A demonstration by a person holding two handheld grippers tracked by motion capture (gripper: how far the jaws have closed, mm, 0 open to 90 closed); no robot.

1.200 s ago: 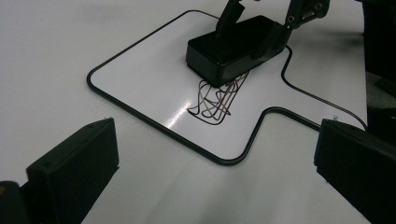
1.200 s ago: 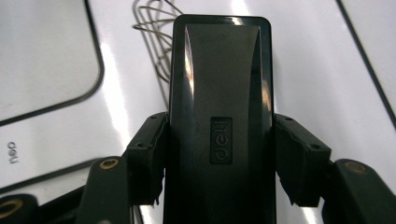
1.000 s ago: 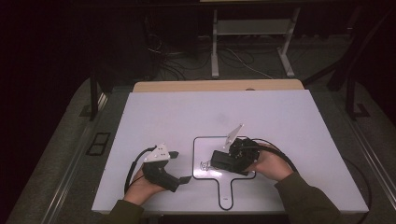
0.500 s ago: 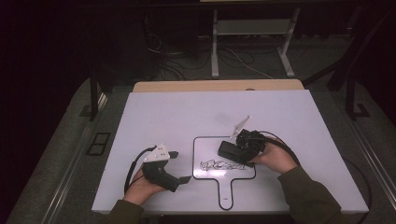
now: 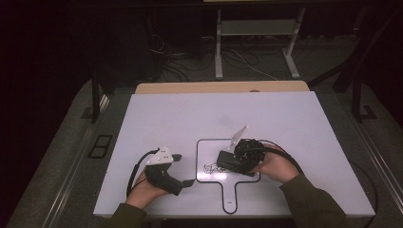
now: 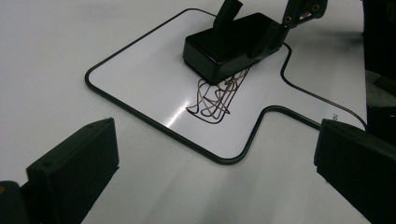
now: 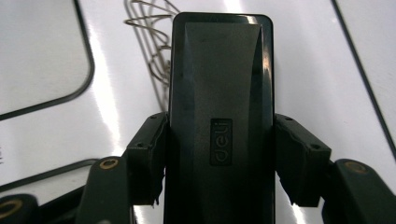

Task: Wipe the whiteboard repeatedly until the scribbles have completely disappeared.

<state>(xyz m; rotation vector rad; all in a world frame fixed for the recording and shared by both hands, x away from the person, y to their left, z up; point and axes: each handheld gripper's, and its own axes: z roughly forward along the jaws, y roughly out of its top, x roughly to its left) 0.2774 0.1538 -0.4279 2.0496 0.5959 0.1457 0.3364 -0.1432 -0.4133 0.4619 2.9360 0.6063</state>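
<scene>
**Eraser on the scribble, clamped by your right gripper**

Your right gripper [image 5: 227,162] holds a black eraser [image 7: 219,116] — its fingers [image 7: 144,158] press both long sides, near the end closest to the camera. In the right gripper view the eraser's long axis runs straight away from the gripper, in line with the fingers, "deli" label facing up. Its far end sits over the dark scribble [image 6: 215,98] on the small whiteboard [image 5: 209,147].

From the high view, the eraser lies flat on the board, long axis roughly left-right across the white surface [image 5: 190,118], free end pointing toward your left side. The whiteboard's handle tab points toward you.

Your left gripper [image 5: 183,169] rests on the surface just left of the board — fingers [image 6: 74,163] spread wide, nothing between them. In the left gripper view the eraser covers the scribble's upper part; loops show below it.
</scene>
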